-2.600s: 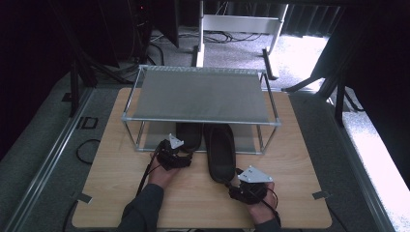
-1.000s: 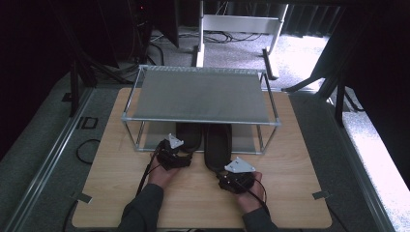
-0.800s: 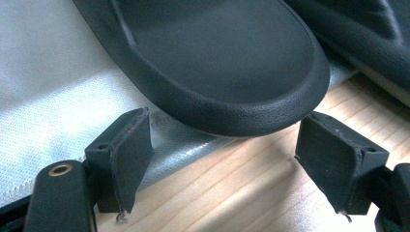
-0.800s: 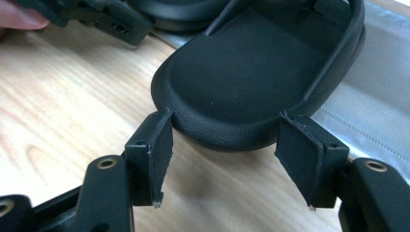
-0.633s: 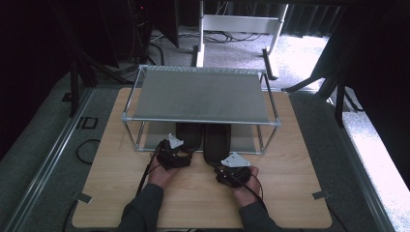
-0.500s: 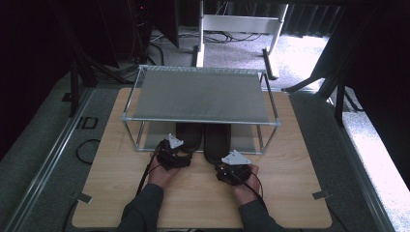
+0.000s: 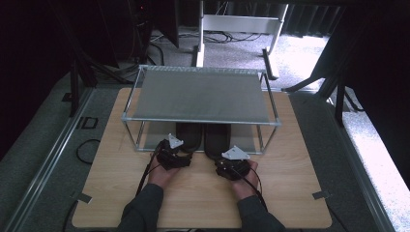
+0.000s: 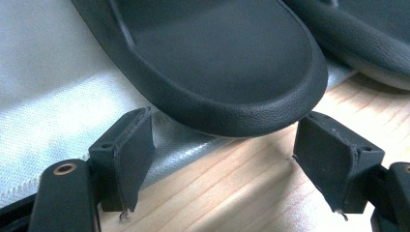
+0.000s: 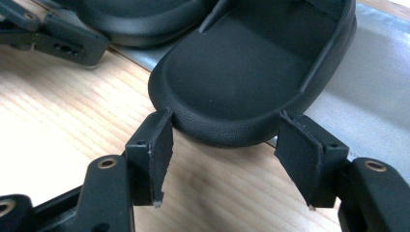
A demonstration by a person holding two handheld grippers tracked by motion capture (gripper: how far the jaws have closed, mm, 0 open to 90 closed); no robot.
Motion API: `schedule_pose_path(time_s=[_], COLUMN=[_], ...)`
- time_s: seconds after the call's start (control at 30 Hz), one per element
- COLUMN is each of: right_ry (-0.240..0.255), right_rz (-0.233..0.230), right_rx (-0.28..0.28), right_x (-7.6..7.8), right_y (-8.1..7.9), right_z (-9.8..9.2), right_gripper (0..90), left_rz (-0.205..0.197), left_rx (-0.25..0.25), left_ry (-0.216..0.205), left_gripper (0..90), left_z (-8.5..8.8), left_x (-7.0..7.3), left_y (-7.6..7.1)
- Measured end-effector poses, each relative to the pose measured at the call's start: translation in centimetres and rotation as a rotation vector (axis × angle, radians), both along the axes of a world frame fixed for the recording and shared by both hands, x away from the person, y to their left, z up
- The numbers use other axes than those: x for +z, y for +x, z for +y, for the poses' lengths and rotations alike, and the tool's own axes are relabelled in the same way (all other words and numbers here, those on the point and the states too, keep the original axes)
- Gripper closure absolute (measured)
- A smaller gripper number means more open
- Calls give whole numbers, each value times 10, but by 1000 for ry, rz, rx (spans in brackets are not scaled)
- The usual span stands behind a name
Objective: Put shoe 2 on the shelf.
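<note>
Since the earliest high view, my right tool (image 7: 231, 163) has slid in from the near right of the surface (image 7: 290, 193) and now sits at the heel of the right slipper (image 7: 216, 137), and that slipper lies farther under the rack (image 7: 203, 96) than it did. My left tool (image 7: 173, 153) has kept its place at the heel of the left slipper (image 7: 188, 134).

Both black slippers lie side by side on the rack's lower grey shelf (image 8: 43, 92), heels overhanging its front edge toward me. Each one's long axis runs straight away from me, in line with the tool behind it.

In the left gripper view, the left tool (image 8: 225, 162) is released: its jaws stand apart on either side of the left slipper's (image 8: 217, 63) rounded heel, with a gap at both pads. In the right gripper view, the right tool (image 9: 225, 157) is also spread. Its left pad sits right at the edge of the right slipper's (image 9: 246, 77) heel and its right pad is just clear, so I read no grip there.

Each hand has its own slipper directly ahead. My judgement is that any coming move, a push deeper or a clench on the heel, runs along that axis.
</note>
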State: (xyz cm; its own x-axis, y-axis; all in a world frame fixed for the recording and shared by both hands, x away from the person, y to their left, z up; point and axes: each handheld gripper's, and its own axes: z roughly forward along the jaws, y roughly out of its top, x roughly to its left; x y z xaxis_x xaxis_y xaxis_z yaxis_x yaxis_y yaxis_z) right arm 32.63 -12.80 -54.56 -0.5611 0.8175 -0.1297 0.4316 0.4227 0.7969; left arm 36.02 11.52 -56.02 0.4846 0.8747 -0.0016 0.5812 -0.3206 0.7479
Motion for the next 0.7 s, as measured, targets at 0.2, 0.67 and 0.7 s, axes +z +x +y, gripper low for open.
schedule_pose_path(time_s=[0.2,0.67,0.7], right_ry=[4,19,19], right_rz=[11,35,33], right_rx=[-8,5,5], right_x=[0,-1,-1], right_y=[8,20,20], right_z=[2,13,13], right_gripper=[380,403,404], left_rz=[-1,-1,0], left_rx=[0,-1,-1], left_ry=[2,0,0], left_gripper=[229,230,230], left_z=[0,0,0], left_x=[0,0,0], left_y=[0,0,0])
